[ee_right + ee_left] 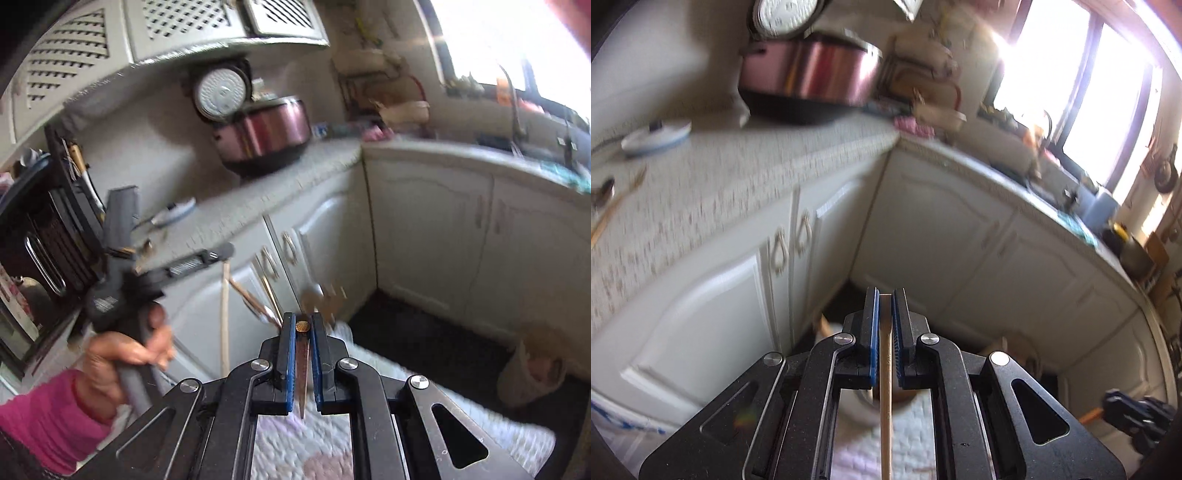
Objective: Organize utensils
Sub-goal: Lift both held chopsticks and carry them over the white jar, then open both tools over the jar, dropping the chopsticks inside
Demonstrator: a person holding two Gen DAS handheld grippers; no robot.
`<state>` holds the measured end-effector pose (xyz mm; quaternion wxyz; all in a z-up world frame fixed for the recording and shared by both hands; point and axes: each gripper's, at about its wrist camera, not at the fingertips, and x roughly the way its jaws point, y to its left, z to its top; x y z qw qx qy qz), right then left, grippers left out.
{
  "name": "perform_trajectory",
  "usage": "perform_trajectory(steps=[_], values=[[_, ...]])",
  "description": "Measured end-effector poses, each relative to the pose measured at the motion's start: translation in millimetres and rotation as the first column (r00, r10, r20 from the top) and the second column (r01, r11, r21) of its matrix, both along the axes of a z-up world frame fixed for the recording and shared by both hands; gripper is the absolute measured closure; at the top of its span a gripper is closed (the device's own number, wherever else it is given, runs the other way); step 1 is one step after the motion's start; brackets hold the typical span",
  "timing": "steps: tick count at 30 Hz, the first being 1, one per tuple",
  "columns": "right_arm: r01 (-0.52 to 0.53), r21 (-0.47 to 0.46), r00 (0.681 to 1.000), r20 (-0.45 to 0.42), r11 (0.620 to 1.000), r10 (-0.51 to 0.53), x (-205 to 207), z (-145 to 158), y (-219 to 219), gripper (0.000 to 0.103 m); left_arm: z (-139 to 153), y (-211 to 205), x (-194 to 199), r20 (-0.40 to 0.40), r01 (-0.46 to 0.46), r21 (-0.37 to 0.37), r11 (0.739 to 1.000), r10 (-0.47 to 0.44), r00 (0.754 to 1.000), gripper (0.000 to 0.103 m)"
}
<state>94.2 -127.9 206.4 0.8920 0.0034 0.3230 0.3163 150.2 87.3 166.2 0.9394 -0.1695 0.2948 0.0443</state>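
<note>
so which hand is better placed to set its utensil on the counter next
Left, probably. The left tool grips a pale wooden stick and, in the right wrist view, sits closer to the speckled counter. The right tool, shut on a dark chopstick, sits farther out.

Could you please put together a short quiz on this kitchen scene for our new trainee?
1. True or false: the left hand-held gripper is shut on a pale wooden stick.
2. What does the right hand-held gripper hold? A) a sponge B) a dark slim utensil C) nothing
3. What colour is the rice cooker on the counter?

Key: 1 true; 2 B; 3 pink.
</note>
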Motion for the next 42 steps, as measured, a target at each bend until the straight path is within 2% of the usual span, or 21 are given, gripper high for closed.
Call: perform_trajectory(steps=[5,10,18,22,33,34,35,36,37,38,39,42], values=[[-0.025,-0.016,0.997,0.073,1.0,0.026,17,36,26,0.096,14,6,24,0.097,-0.051,0.019,0.999,0.049,0.994,0.098],[-0.024,-0.018,0.995,0.093,1.0,0.025,37,42,42,0.096,7,3,49,0.149,-0.085,0.039,0.996,0.079,0.986,0.098],[-0.034,-0.052,0.998,0.053,0.998,0.037,64,6,61,0.096,-22,3,70,0.207,-0.156,0.068,0.985,0.139,0.968,0.098],[-0.044,-0.062,0.999,0.006,0.997,0.045,72,-15,65,0.096,-38,-1,71,0.213,-0.17,0.113,0.979,0.144,0.967,0.098],[-0.016,-0.09,0.994,-0.112,0.996,0.006,85,-69,64,0.096,-66,-8,58,0.126,-0.103,0.154,0.983,0.084,0.988,0.097],[-0.012,-0.084,0.992,-0.129,0.996,0.001,86,-72,62,0.096,-66,-7,56,0.118,-0.099,0.152,0.983,0.081,0.99,0.097],[-0.006,-0.078,0.991,-0.137,0.997,-0.004,86,-74,60,0.089,-67,-6,53,0.107,-0.092,0.148,0.985,0.077,0.991,0.097],[-0.001,-0.07,0.99,-0.139,0.998,-0.008,85,-75,58,0.084,-68,-5,51,0.088,-0.076,0.142,0.987,0.064,0.994,0.095],[0.002,-0.061,0.99,-0.139,0.998,-0.01,83,-75,56,0.075,-70,-5,50,0.071,-0.065,0.138,0.988,0.056,0.996,0.093],[0.004,-0.045,0.99,-0.139,0.999,-0.01,81,-74,54,0.069,-70,-4,48,0.056,-0.06,0.134,0.989,0.053,0.997,0.088],[0.006,-0.028,0.99,-0.139,1.0,-0.01,78,-73,52,0.068,-71,-4,46,0.048,-0.055,0.128,0.99,0.05,0.998,0.079],[0.016,-0.017,0.991,-0.135,1.0,-0.018,68,-71,46,0.066,-68,-2,35,0.041,-0.027,0.094,0.995,0.023,0.999,0.064]])
